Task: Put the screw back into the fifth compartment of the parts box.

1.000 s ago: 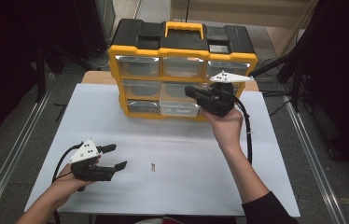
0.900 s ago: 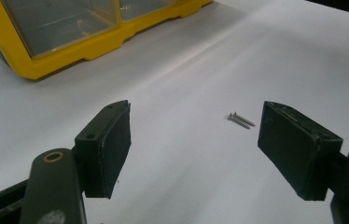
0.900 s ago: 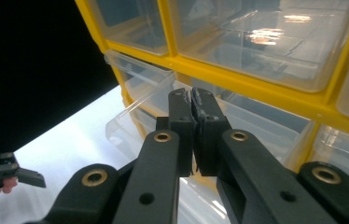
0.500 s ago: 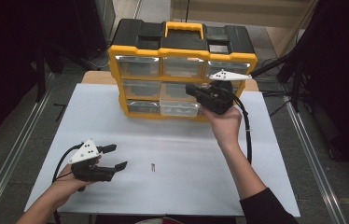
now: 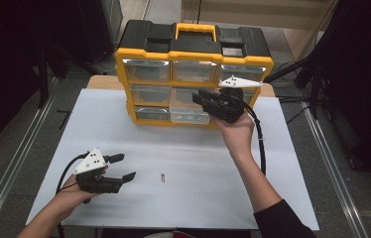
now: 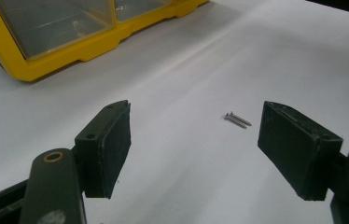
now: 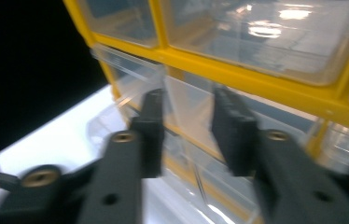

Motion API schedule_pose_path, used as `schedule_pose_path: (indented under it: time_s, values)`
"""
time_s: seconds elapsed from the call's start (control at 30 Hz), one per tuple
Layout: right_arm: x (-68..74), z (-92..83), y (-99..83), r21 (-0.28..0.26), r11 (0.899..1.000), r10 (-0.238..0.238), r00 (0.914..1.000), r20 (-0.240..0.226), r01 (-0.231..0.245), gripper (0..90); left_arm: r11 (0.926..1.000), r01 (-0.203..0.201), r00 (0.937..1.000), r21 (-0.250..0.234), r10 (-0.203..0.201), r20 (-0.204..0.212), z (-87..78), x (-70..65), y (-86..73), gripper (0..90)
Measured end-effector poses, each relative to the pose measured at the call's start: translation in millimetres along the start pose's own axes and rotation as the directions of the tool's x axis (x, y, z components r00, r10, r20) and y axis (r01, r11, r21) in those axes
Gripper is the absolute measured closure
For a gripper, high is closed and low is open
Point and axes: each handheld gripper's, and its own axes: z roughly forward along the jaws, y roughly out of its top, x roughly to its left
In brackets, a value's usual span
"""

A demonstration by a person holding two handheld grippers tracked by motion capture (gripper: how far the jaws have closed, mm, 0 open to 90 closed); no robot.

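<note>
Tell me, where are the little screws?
The screws lie on the white table in the high view, just right of the open left gripper, well in front of the yellow drawer box.

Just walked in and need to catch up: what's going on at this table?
A person works at a yellow and black drawer organiser. The right gripper has just been opening at a pulled-out clear plastic drawer, no longer pressing it. The left gripper rests open near small metal screws on the white table.

My left gripper (image 5: 119, 167) rests low on my near left, jaws spread wide with nothing between them. My right gripper (image 5: 201, 99) is held up, arm stretched forward; its jaws have just been opening, seemingly clamping nothing now, though that view is blurred.
</note>
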Motion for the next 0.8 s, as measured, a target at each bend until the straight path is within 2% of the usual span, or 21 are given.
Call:
schedule_pose_path:
  time_s: [0.13,0.27,0.4,0.57,0.67,0.73,0.8]
  values:
    - [-2.7,-3.4,1.1,-0.008,0.999,0.036,0.9975,-0.061,-0.037,45.0,1.0000,0.001,1.0000,0.000,-0.001,-0.001,-0.1,0.3,0.1,25.7]
    - [-0.4,-6.5,0.8,-0.006,1.000,-0.018,0.9980,-0.060,0.018,37.8,1.0000,-0.001,1.0000,-0.001,0.001,0.000,0.4,0.0,-0.1,25.7]
    - [2.2,-11.4,2.2,-0.034,0.999,-0.041,0.9955,-0.085,0.039,31.8,1.0000,-0.002,1.0000,0.001,0.002,0.000,-0.4,0.3,0.0,25.7]
    - [10.1,-15.1,1.8,-0.026,0.997,-0.076,0.9918,-0.102,0.074,29.9,1.0000,0.006,0.9999,-0.003,-0.006,-0.009,-1.0,0.5,0.1,25.7]
    - [13.4,-18.9,0.6,-0.048,0.996,-0.085,0.9906,-0.108,0.080,29.9,1.0000,0.004,0.9999,-0.002,-0.004,-0.009,-1.6,0.6,0.3,25.7]
    - [14.9,-21.4,-0.4,-0.057,0.996,-0.072,0.9889,-0.130,0.065,29.9,1.0000,0.002,1.0000,-0.002,-0.002,-0.009,-1.4,0.2,0.2,25.7]
    - [17.7,-22.8,-2.9,-0.064,0.995,-0.087,0.9856,-0.145,0.078,29.9,1.0000,-0.001,1.0000,-0.002,0.001,-0.009,-1.1,0.4,0.1,25.7]
